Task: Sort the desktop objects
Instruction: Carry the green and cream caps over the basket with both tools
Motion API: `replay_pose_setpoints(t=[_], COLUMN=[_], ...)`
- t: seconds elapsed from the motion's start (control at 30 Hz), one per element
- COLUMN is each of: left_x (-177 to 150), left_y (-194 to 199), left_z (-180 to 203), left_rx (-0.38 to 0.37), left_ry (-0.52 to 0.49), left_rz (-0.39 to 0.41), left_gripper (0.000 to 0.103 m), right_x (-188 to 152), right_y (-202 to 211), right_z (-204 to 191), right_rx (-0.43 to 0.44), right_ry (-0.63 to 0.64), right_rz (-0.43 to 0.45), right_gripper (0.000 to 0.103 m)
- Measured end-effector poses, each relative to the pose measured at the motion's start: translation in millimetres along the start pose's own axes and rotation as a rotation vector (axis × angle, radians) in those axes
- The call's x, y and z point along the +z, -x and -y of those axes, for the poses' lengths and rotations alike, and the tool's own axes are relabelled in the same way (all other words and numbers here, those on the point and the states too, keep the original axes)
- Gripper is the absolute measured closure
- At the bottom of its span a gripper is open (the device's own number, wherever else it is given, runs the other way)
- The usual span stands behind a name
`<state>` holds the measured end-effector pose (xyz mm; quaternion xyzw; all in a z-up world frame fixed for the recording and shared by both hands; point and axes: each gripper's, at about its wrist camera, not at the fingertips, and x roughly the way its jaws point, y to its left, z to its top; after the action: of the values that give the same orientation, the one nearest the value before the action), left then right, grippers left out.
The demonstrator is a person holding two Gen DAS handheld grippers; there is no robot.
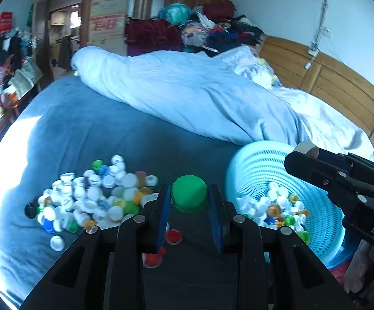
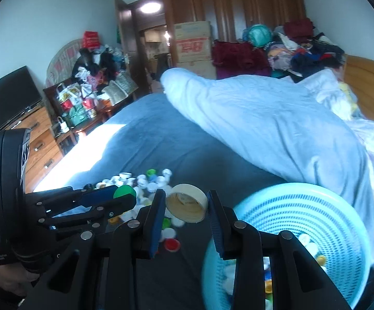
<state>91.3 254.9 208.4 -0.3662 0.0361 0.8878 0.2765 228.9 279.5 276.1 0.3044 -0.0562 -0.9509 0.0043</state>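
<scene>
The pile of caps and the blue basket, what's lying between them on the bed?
In the left wrist view, two red caps lie on the blanket between the pile of caps and the basket.

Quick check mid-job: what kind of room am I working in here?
A lived-in bedroom, most likely. The caps are being sorted on a bed with a rumpled pale duvet and a wooden headboard; heaped clothes sit before a wardrobe.

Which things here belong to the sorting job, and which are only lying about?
Job:
- round green plastic cap
- roll of cream masking tape
- pale blue plastic mesh basket
- heap of loose mixed bottle caps

Lying about:
- light blue duvet
- brown cardboard box
- pile of clothes
</scene>
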Motion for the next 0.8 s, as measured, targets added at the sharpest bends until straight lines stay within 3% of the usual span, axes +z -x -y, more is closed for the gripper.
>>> replay_pose_setpoints(t=[0.43,0.6,0.8], left_x=[20.7,19.1,9.2], left_y=[-32.4,-55.0,-78.0], left_z=[96.1,125.3,140.2], left_rx=[-0.125,-0.175,-0.200], left_ry=[-0.111,-0.144,-0.146], left_rz=[-0.093,-0.188,-0.283], left_gripper=[0.078,0.078,0.078], right_x=[-33.6,-44.5,-55.5], right_y=[22.4,19.2,11.8], right_z=[85.5,113.6,120.8], right_rx=[-0.150,-0.182,-0.170], right_ry=[-0.150,-0.210,-0.227], right_rz=[-0.048,-0.095,-0.135], right_gripper=[0.067,0.067,0.066])
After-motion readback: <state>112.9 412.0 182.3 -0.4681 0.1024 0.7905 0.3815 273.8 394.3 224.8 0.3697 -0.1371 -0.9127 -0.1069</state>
